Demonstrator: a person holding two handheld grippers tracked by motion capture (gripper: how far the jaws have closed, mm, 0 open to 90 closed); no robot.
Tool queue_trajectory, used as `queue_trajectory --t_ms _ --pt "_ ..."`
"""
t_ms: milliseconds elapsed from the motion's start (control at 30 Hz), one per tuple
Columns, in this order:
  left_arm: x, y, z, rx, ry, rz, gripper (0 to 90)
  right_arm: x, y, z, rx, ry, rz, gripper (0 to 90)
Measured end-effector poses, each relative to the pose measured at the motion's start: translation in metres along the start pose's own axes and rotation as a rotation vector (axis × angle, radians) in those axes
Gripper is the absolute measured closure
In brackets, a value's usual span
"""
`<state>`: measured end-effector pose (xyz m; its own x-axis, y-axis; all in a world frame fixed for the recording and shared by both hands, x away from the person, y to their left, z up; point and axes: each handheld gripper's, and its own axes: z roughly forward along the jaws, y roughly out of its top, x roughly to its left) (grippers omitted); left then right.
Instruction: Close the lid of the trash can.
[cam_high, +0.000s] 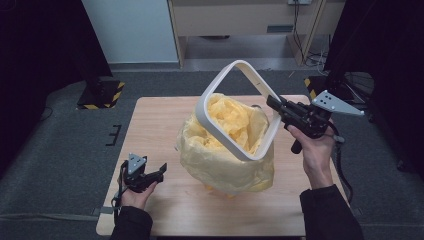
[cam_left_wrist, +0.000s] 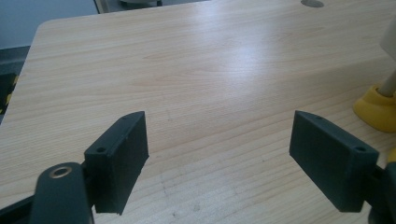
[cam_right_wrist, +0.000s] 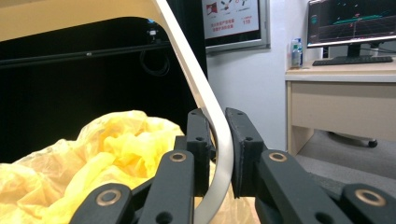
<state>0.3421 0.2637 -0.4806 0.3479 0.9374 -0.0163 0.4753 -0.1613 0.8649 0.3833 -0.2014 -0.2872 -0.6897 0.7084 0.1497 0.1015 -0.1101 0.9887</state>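
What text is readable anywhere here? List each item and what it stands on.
Wall poster: red and white print, too blurred to read.
Monitor: coloured graphics, too small to read.
Bottle on the desk: label unreadable.
White rim, held by the right claw: no text.

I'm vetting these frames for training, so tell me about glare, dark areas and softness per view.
High view: evenly lit table, black surroundings. Left gripper view: pale glare patch on the wood, left gripper soft-edged. Right gripper view: dark backdrop at left, right gripper and white ring slightly blurred, yellow bag bright.
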Motion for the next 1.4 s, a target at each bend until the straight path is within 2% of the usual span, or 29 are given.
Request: queue_trajectory --t_ms 400,700,1067,1133,1233,1400 --pt "0.000 0.000 0.000 -0.007 0.001 -0.004 19.4 0.003 -0.011 0.005 0.019 0.006 0.006 80.8" --pt "-0.001 0.002 -0.001 -0.017 -0.003 -0.006 19.3 0.010 -0.010 0.009 0.048 0.004 -0.036 80.5" --pt "-0.002 0.003 -0.003 -0.029 -0.011 -0.014 19.3 0.009 -0.011 0.014 0.097 -0.020 -0.051 80.3" --pt "-0.003 0.005 -0.004 -0.046 -0.015 -0.027 19.3 0.008 -0.011 0.015 0.096 -0.023 -0.056 80.4" --pt "-0.003 0.010 -0.009 -0.076 -0.010 -0.025 19.3 0.009 -0.012 0.016 0.111 -0.031 -0.065 80.3" --pt "0.000 0.022 -0.020 -0.148 0.007 -0.040 19.2 0.010 -0.010 0.017 0.126 -0.039 -0.077 80.2"
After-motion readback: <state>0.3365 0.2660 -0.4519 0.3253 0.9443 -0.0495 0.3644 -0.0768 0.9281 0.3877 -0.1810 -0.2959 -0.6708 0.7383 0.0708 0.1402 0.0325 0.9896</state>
